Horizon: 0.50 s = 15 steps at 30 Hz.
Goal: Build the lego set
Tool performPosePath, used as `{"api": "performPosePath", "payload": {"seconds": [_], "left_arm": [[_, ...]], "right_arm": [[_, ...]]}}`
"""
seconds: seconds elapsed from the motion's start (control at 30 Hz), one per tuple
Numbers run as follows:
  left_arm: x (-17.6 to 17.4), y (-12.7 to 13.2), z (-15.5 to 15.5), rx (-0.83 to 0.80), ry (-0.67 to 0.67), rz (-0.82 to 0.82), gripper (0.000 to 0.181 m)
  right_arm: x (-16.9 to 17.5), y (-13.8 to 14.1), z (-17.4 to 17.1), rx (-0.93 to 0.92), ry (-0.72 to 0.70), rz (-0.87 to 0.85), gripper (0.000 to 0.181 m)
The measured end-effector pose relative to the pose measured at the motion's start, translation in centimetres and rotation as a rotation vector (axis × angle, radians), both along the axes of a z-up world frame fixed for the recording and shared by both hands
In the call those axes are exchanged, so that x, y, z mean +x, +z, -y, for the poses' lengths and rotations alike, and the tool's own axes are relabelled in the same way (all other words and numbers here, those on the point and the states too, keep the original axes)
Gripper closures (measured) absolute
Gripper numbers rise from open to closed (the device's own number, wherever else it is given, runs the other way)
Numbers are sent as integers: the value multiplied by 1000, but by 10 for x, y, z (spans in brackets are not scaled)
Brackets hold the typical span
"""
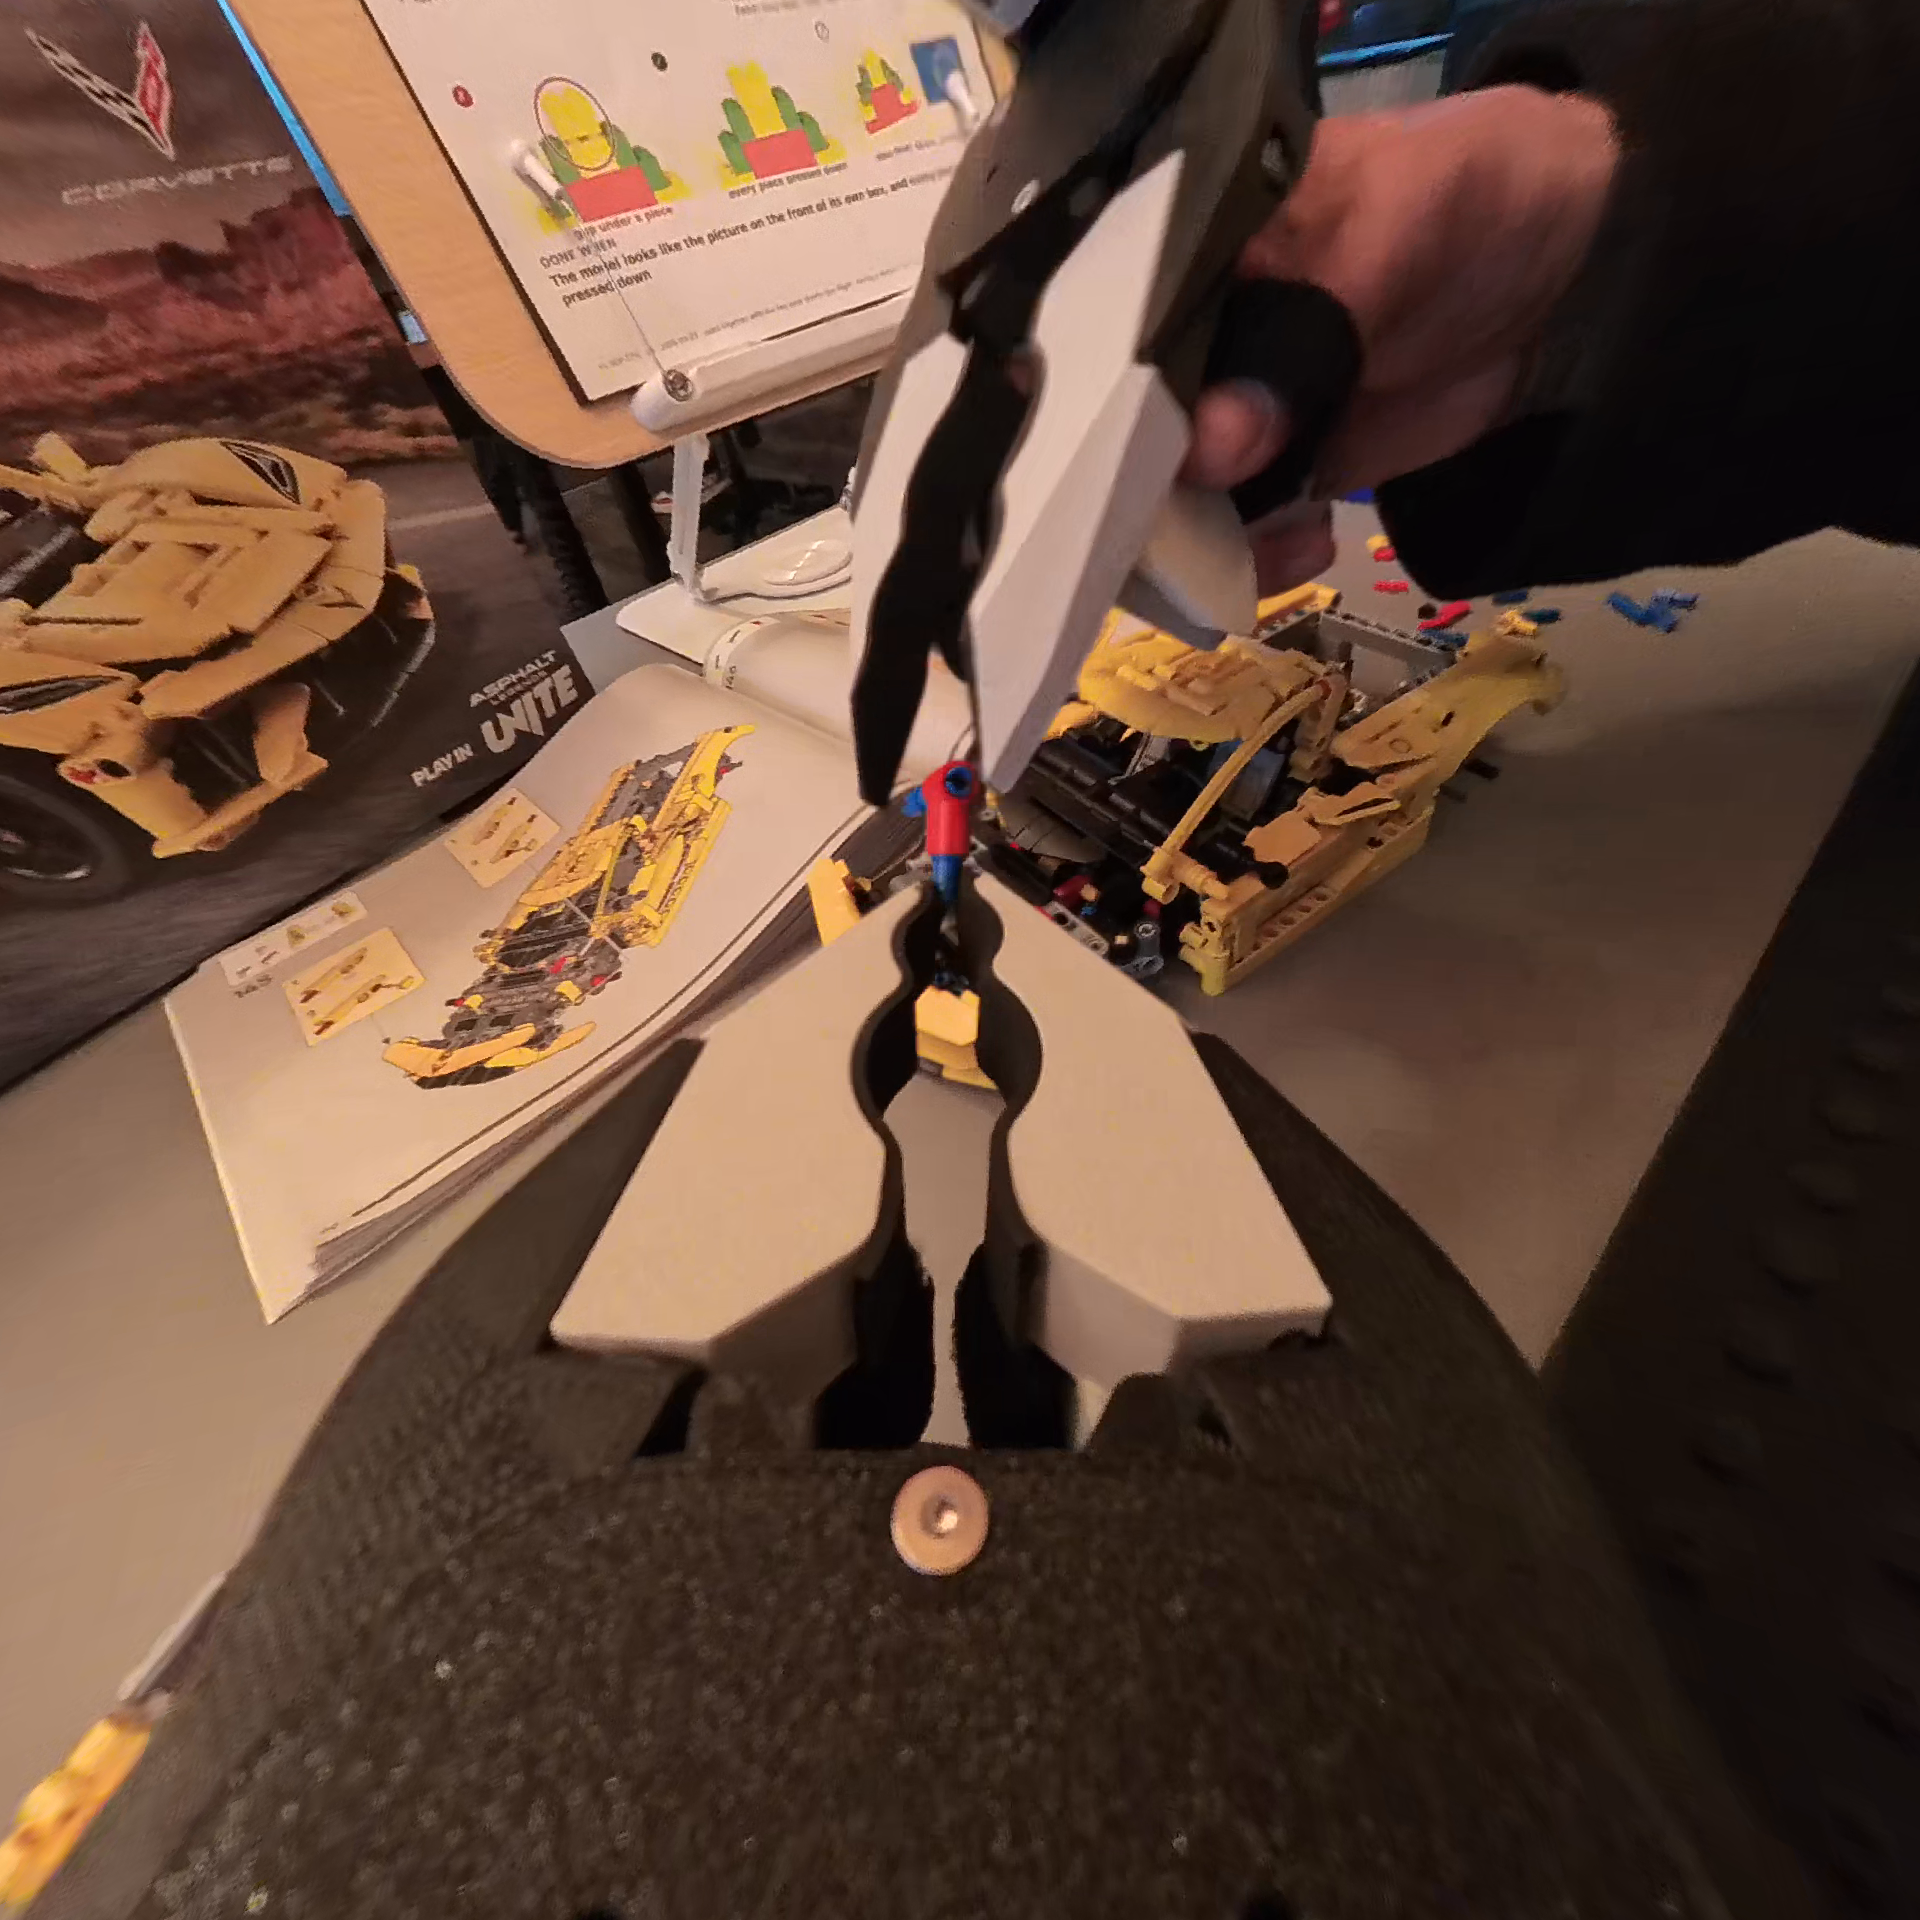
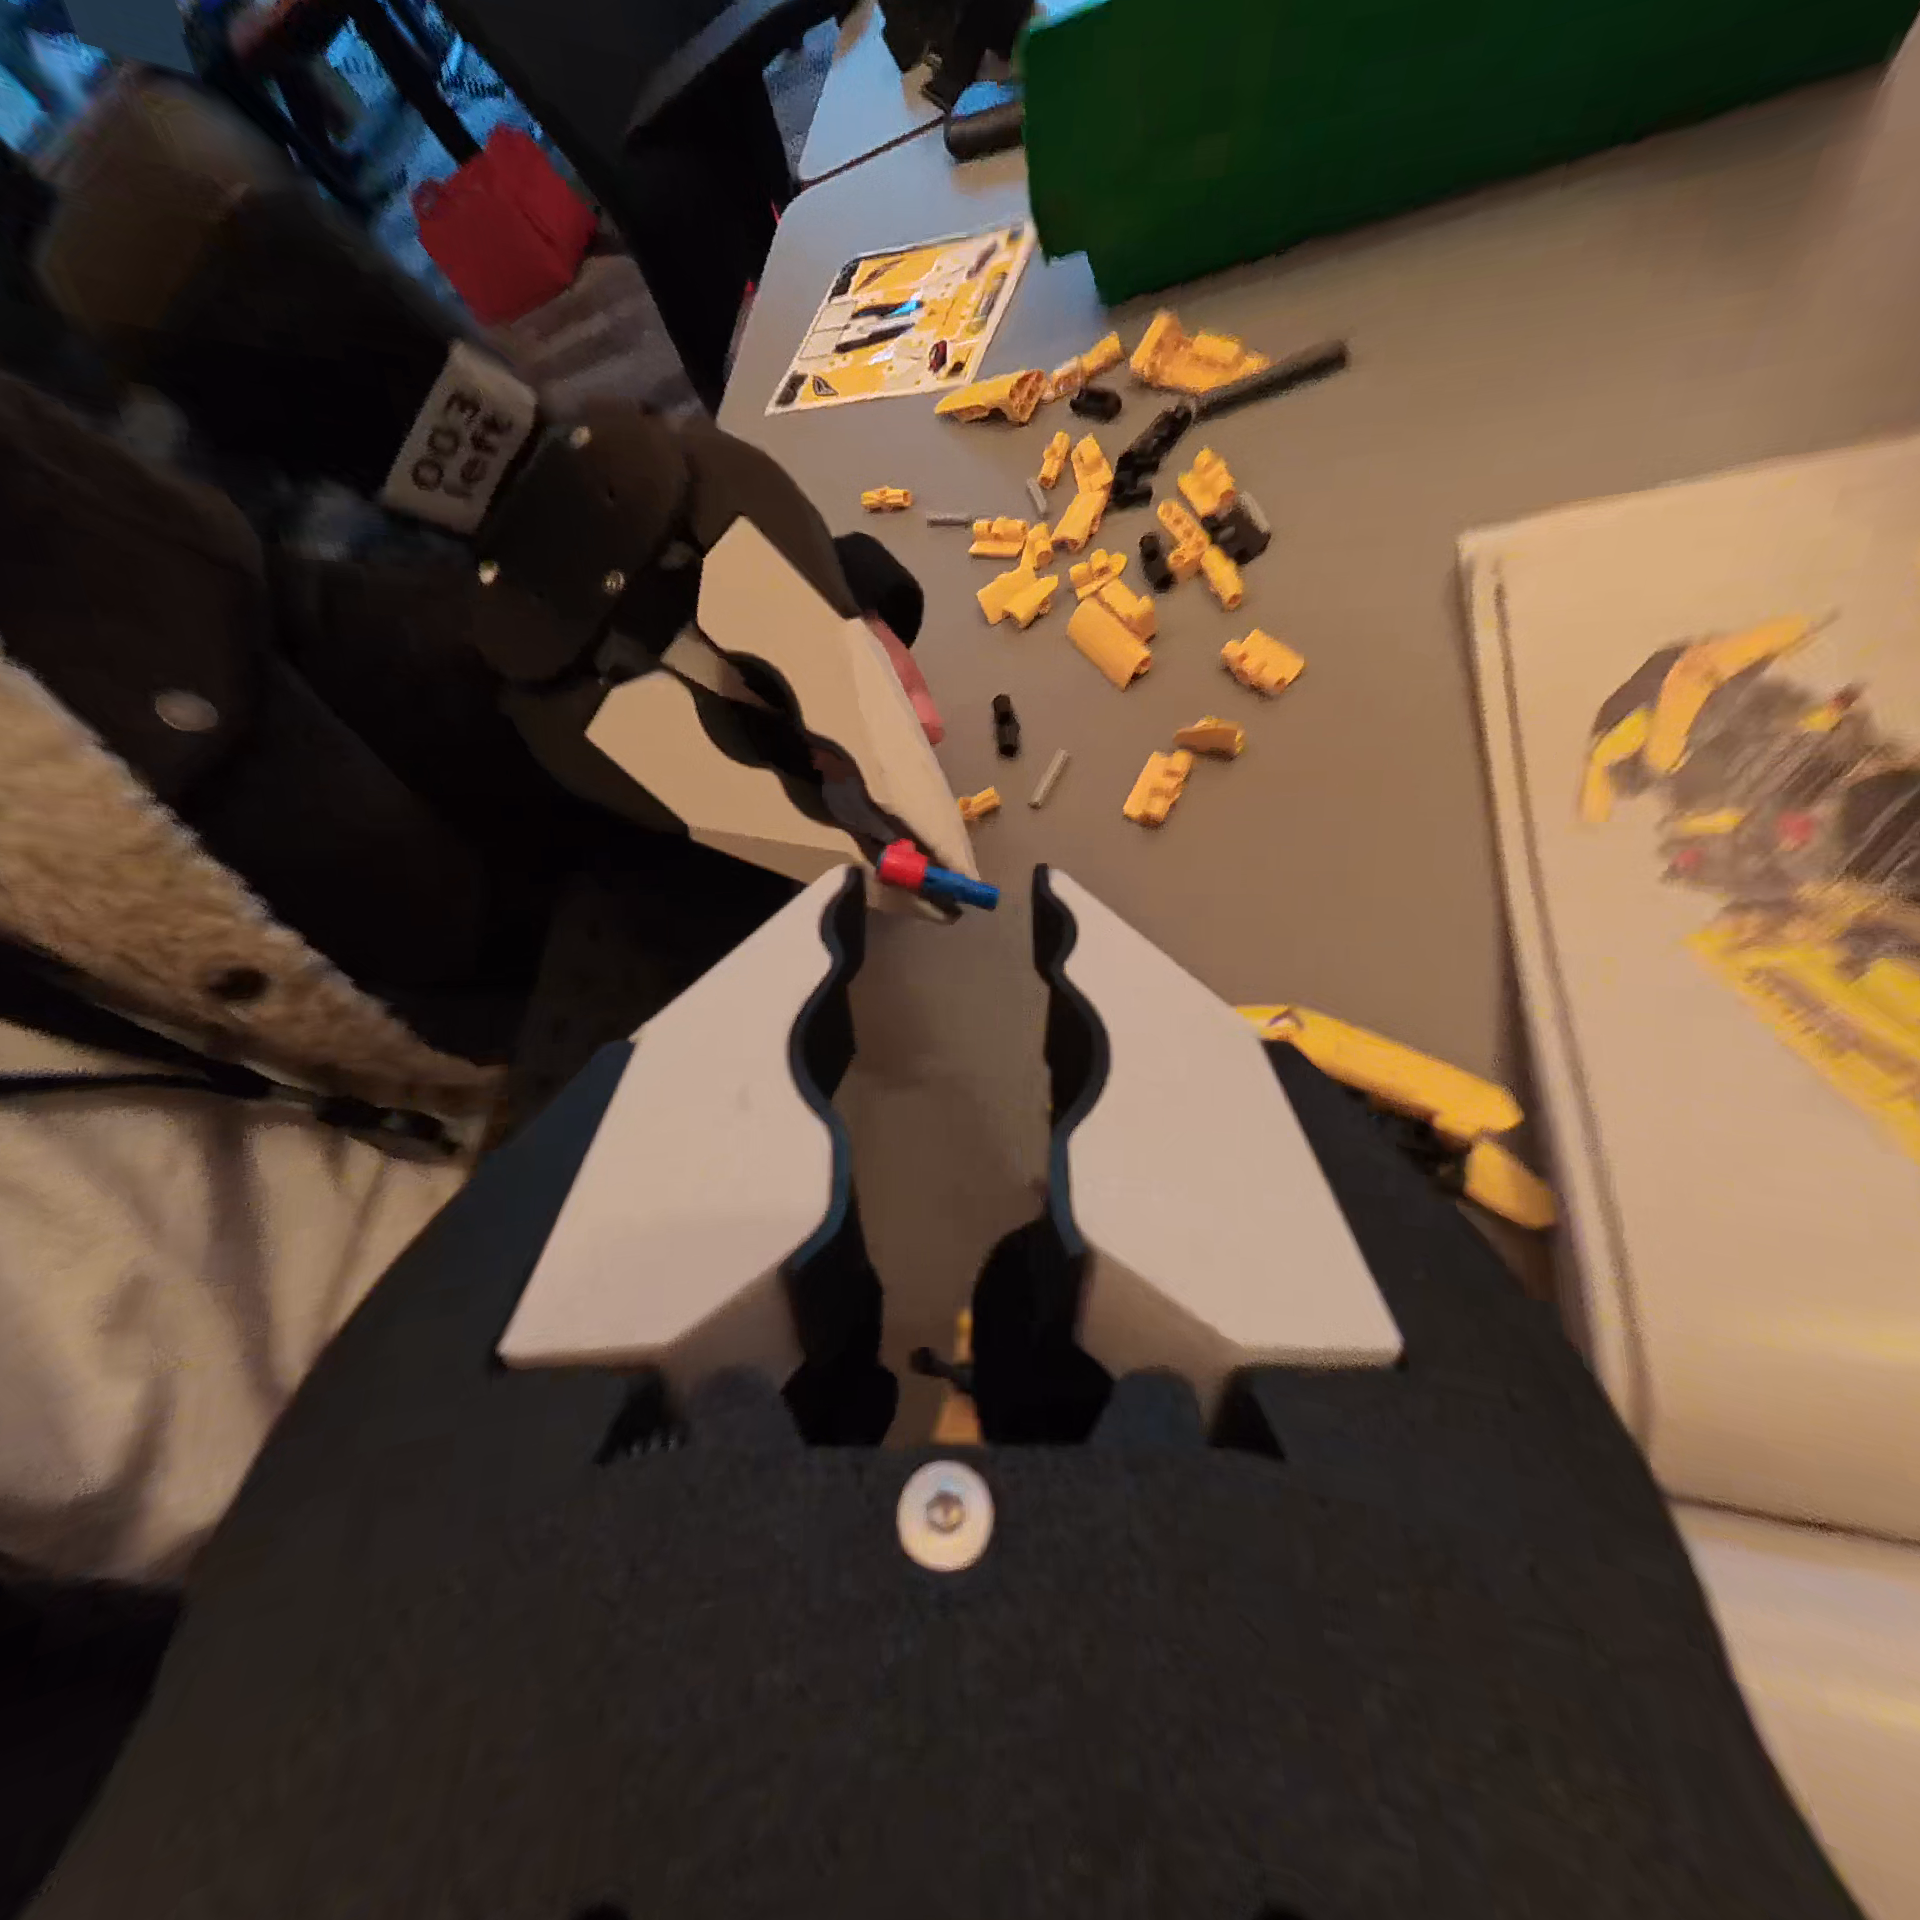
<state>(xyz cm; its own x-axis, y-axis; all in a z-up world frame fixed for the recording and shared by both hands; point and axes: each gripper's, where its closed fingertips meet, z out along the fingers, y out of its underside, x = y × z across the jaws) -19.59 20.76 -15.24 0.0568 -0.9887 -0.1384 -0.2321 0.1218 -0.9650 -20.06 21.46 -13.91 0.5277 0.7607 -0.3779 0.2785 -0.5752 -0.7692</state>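
Warm dim light, fisheye warp, edges blurred.

Smooth glossy plastic is seen in the yellow bricks (image 2: 1110, 623); the booklet (image 1: 499, 935) is matt paper, the worktop (image 2: 1351, 883) matt grey, the fingers (image 2: 717, 1122) smooth.

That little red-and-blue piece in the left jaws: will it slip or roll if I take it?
Probably light and rigid: the red-and-blue piece is tiny plastic, pinched in the left gripper. Its blue end looks round, so it may roll if dropped on the table. The open right gripper has little to grab; it could twist.
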Motion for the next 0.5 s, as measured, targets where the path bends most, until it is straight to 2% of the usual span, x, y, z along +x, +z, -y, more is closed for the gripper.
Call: {"api": "performPosePath", "payload": {"seconds": [0.1, 0.2, 0.37, 0.5], "left_arm": [[-1, 0, 0, -53, -17, 11, 179], [0, -5, 3, -49, -29, -18, 179], [3, -13, 7, -23, -46, -57, 179], [3, -15, 12, -24, -69, -69, 178]], "right_arm": [[4, 4, 1, 271, 107, 171, 141], [4, 4, 5, 447, 223, 316, 146], [2, -8, 14, 473, 367, 438, 155], [-4, -10, 15, 540, 408, 474, 173]]}}
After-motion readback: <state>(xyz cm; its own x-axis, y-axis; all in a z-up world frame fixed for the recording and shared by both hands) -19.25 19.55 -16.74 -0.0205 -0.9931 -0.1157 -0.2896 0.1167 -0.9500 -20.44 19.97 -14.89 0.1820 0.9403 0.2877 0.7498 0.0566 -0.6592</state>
